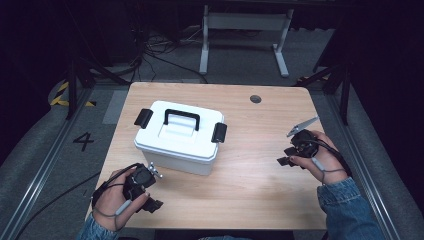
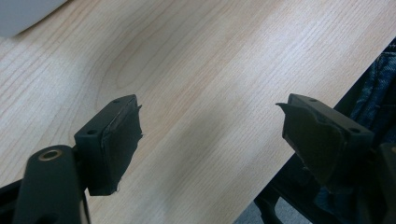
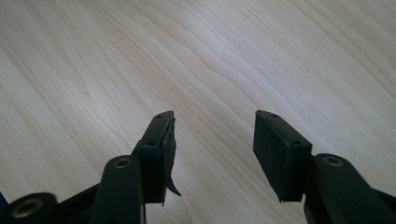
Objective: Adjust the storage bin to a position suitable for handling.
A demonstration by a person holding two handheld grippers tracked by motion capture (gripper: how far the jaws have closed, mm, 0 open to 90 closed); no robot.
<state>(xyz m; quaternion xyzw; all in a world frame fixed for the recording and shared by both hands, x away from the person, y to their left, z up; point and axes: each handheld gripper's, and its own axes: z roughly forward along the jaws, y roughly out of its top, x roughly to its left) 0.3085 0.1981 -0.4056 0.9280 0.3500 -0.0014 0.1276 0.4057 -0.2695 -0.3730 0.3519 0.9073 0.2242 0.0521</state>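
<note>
Fingers, left gripper (image 2: 210, 140): its 2 black pads (image 2: 122, 140) stand wide apart, released, gripping nothing, over bare wood at the near left corner; in the high view it sits at (image 1: 145, 192).
Fingers, right gripper (image 3: 212, 149): released too, a clear gap between the pads (image 3: 275, 151), nothing held; it hovers at the right side of the table, at (image 1: 292, 152) in the high view.
Table (image 1: 260, 195): light wood, with a small dark round hole (image 1: 255, 99) at the far edge.
Storage box (image 1: 177, 137): white plastic, lid on, left of centre, just far of the left gripper and well apart from the right one; its corner shows at (image 2: 23, 16).
Handle (image 1: 182, 117): black, lying flat in the lid recess.
Latches: 1 black latch on the left end (image 1: 143, 117), 1 on the right end (image 1: 219, 132); both look closed.
Risk, sliding: pulling 1 latch with the box unbraced would likely push it across the smooth wood toward the far edge.
Risk, slipping: the left pad's lining looks frayed at its edge, as does 1 pad (image 3: 167, 154) of the right gripper, so a hold on a slick latch may slip.
Risk, tipping: lifting by the handle off-centre could tilt the box.
Risk, cables: trailing gripper cables could snag on the table edge.
Writing: a "4" (image 1: 83, 141) marked on the grey floor left of the table; no brand or label readable on the box.
</note>
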